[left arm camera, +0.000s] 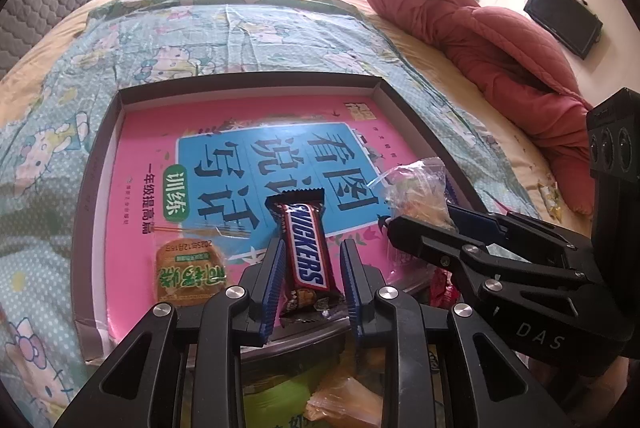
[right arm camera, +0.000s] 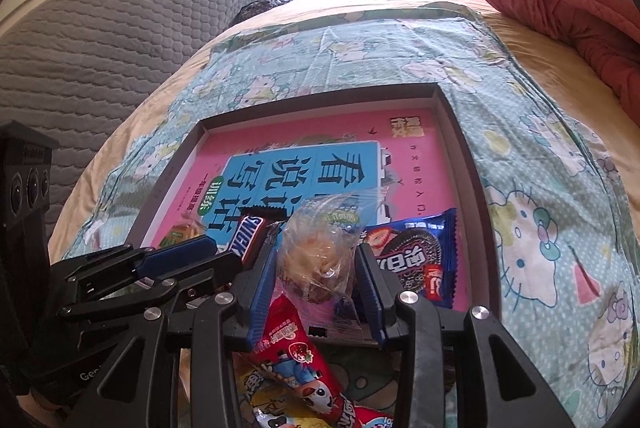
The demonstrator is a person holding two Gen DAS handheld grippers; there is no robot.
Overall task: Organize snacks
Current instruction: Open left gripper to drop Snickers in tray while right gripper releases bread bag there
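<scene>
a: step? both snacks are being carried into the tray (left arm camera: 248,89).
b: left gripper (left arm camera: 312,268) clenched on chocolate bar (left arm camera: 306,248), right gripper (right arm camera: 316,272) grasping clear-wrapped pastry (right arm camera: 316,256), both over near edge.
a: next: lowered, then released.

The right tool (right arm camera: 316,288) has its blue pads against either side of a clear bag of pastry (right arm camera: 316,252), held over the near edge of a shallow box (right arm camera: 460,131) lined with a pink book (right arm camera: 424,163). Just right of the tool a blue biscuit packet (right arm camera: 416,256) lies in the box. To its left the left tool (right arm camera: 208,256) holds a Snickers bar (right arm camera: 250,234). Below the tool lies a red strawberry snack packet (right arm camera: 296,360). The box sits on a bed (right arm camera: 540,187).
</scene>
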